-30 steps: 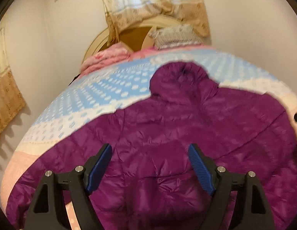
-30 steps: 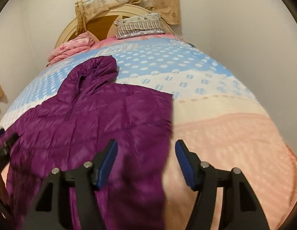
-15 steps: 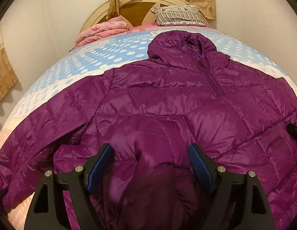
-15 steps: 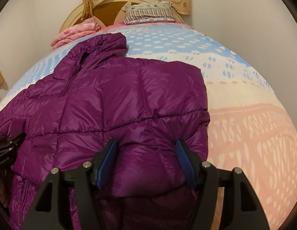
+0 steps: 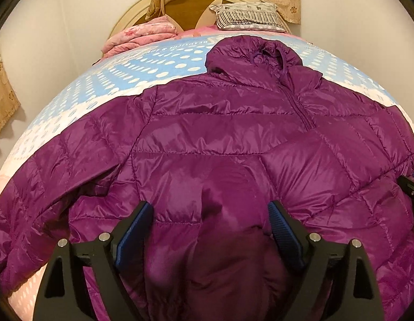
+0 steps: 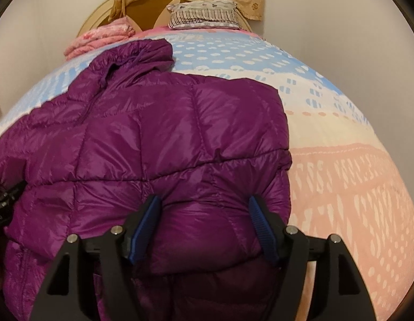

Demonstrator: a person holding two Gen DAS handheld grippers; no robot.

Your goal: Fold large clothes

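Observation:
A large purple quilted jacket lies front up on the bed, its hood toward the headboard and one sleeve stretched out to the left. My left gripper is at the near hem. Its jaws are opening, and loose jacket fabric sits between the blue pads without being pinched. In the right wrist view the jacket has its right side folded inward. My right gripper is also opening at the hem, but a puffed bunch of fabric still fills the gap and touches both pads.
The bed cover is blue, cream and pink with white dots, and lies bare to the right of the jacket. A folded pink blanket and a striped pillow sit by the round headboard. Walls stand close on both sides.
The jacket has come down from a blurred swing and now lies spread and still on the bed. Both grippers sank with it toward the hem, and their jaws stand slightly wider.

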